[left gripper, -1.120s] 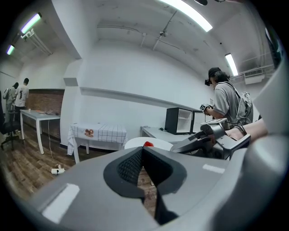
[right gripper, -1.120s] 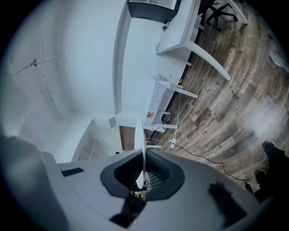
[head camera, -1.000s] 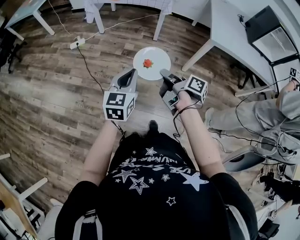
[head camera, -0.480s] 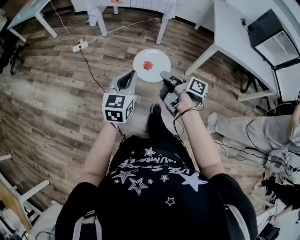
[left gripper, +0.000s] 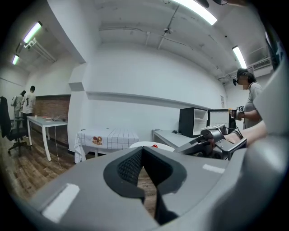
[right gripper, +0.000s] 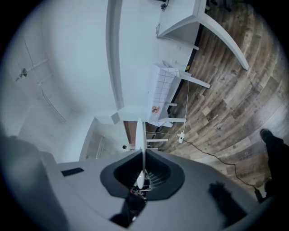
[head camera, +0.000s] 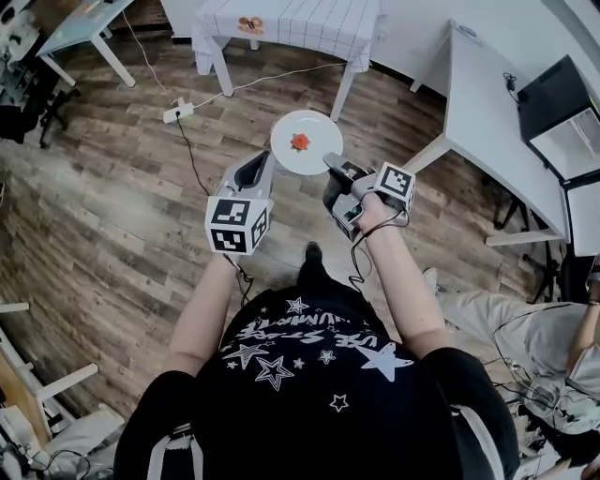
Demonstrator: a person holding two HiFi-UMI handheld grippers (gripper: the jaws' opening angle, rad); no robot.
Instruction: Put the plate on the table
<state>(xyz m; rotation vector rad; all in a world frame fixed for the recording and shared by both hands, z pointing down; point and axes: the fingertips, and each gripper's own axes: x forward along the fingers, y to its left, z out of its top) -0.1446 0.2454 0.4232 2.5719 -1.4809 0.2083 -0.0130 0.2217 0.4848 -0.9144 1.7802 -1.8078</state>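
Note:
A white plate [head camera: 307, 142] with a small red food piece [head camera: 300, 142] on it hangs level above the wood floor. My right gripper [head camera: 330, 161] is shut on its near right rim. The right gripper view has the plate edge-on [right gripper: 142, 135], a thin white line running into the right gripper [right gripper: 142, 173]. My left gripper [head camera: 255, 161] hovers just left of the plate, shut and empty. From the left gripper [left gripper: 145, 173] I see the plate [left gripper: 146, 145] ahead. A table with a checked cloth [head camera: 291, 23] stands beyond, also visible as the cloth table [left gripper: 108, 137].
A long white desk [head camera: 487, 94] runs along the right with a black box [head camera: 562, 98] beside it. A power strip [head camera: 176, 113] and its cable lie on the floor at left. Another white table [head camera: 80, 28] stands far left. A seated person's legs [head camera: 506, 319] are at right.
The whole view has advanced across the floor: the checked-cloth table has come into sight at the top. The plate stays in the right gripper, and both grippers keep their places.

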